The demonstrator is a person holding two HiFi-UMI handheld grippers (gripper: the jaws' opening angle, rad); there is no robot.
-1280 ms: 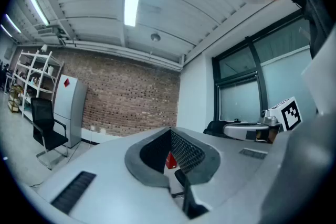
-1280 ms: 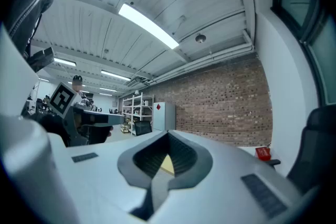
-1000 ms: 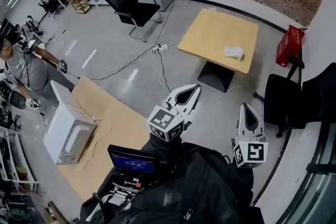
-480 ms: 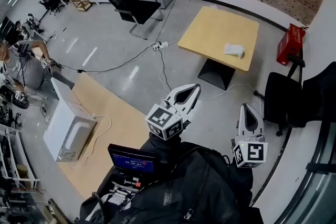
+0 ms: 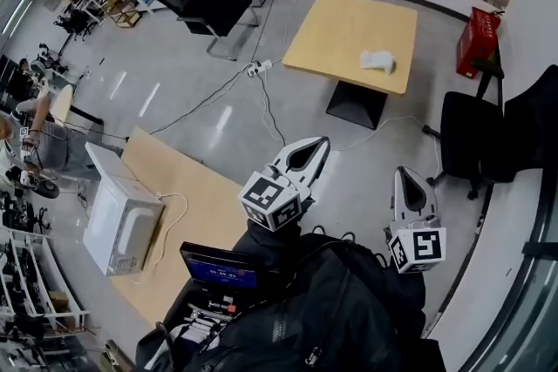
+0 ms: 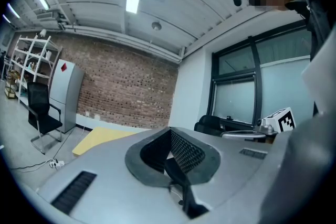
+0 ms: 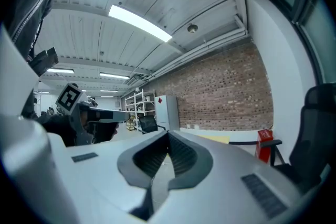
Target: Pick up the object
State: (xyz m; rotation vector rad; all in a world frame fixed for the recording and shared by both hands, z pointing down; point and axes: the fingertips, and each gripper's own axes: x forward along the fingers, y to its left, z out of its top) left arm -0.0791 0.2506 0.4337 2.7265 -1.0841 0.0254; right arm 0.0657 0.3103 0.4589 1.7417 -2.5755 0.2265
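A small white object (image 5: 377, 60) lies on the light wooden table (image 5: 336, 26) across the room, far ahead of both grippers. My left gripper (image 5: 321, 141) is held up at chest height and points towards that table, jaws shut with nothing between them. My right gripper (image 5: 404, 172) hangs beside it on the right, also shut and empty. In the left gripper view the closed left gripper (image 6: 169, 130) fills the lower half, with the table (image 6: 97, 139) beyond it. In the right gripper view the right gripper (image 7: 168, 134) is closed too.
A black office chair (image 5: 475, 135) stands right of the table, with a red crate (image 5: 478, 29) behind it. Another chair (image 5: 202, 3) and floor cables (image 5: 253, 70) lie to the left. A white microwave (image 5: 120, 222) sits on a near table (image 5: 196, 213). A person (image 5: 39, 131) stands far left.
The head view has shifted a little, so the table and chairs sit higher in the frame. The person at the far left has moved. Both grippers stay shut and level.
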